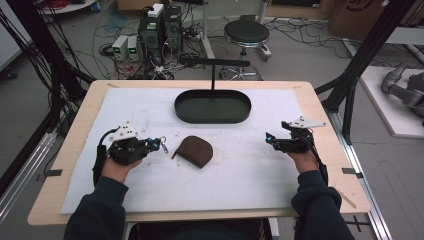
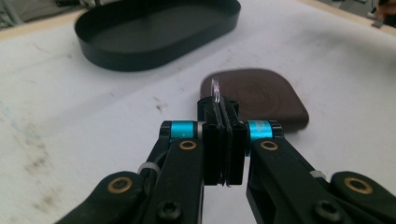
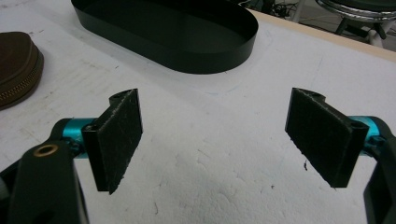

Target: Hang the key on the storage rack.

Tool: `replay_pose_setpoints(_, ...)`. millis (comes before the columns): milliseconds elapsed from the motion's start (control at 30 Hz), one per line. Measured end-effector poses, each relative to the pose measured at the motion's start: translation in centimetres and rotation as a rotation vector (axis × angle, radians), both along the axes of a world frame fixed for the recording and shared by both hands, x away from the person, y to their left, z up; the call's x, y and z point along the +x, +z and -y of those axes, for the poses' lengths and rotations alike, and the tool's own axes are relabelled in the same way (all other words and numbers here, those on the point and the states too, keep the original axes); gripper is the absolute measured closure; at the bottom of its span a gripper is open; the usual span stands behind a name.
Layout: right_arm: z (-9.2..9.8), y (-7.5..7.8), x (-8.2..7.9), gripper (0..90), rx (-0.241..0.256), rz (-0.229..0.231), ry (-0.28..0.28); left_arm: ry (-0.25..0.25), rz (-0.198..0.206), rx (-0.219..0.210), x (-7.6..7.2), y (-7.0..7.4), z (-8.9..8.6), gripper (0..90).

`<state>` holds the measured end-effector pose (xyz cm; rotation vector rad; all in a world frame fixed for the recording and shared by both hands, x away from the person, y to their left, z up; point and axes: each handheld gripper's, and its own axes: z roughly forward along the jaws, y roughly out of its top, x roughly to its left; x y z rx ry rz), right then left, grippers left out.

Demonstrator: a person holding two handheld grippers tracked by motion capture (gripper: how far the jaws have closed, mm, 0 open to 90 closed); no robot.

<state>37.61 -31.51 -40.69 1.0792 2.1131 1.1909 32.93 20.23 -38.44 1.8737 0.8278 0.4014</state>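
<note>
Just beyond the left claw (image 2: 223, 122), the brown pouch (image 2: 261, 100)

Blk oval tray (image 1: 212, 116), stool (image 1: 246, 33) behind.

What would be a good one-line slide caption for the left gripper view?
Left gripper shut on a small clear piece, before a brown zip pouch and black oval tray.

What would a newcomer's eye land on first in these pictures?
Probably the black oval tray at the far middle of the white mat, then the brown zip pouch lying nearer, apart from the tray. The left gripper sits just left of the pouch, jaws shut on a small clear piece, while the right gripper rests at the right with its jaws wide open.
</note>
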Motion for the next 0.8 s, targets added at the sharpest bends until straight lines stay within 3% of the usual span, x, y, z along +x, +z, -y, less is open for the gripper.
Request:
replay_pose_setpoints(133,0.0,0.0,0.0,19.1,0.005,0.0,-0.002,0.004,0.03,-0.008,0.9,1.1,0.1,88.3)
replay_pose_setpoints(167,0.0,0.1,0.0,19.2,0.003,0.008,0.0,0.004,0.065,-0.002,1.9,2.2,0.3,88.3)
replay_pose_setpoints(267,0.0,0.1,0.0,19.1,0.005,0.006,-0.002,0.004,0.097,-0.003,2.9,3.1,0.5,88.3)
replay_pose_setpoints(367,0.0,0.0,0.0,19.1,0.008,0.005,0.0,-0.034,0.169,-0.032,5.4,4.6,0.9,88.2)
replay_pose_setpoints(433,0.0,0.0,0.0,19.1,0.012,0.004,0.003,-0.042,0.186,-0.035,6.8,5.2,1.1,88.2)
replay_pose_setpoints(500,0.0,0.1,0.0,19.2,0.01,0.009,0.005,-0.042,0.19,-0.035,7.5,5.5,1.3,88.2)
replay_pose_setpoints(533,0.0,0.1,0.0,19.1,0.015,0.004,0.003,-0.042,0.194,-0.04,8.8,6.1,1.7,88.2)
replay_pose_setpoints(600,0.1,0.1,0.0,19.2,0.017,0.003,0.004,-0.042,0.205,-0.046,9.9,6.5,2.0,88.2)
replay_pose_setpoints(800,0.1,0.0,0.1,19.2,0.023,-0.001,0.002,-0.064,0.178,-0.016,14.0,7.5,3.4,88.2)
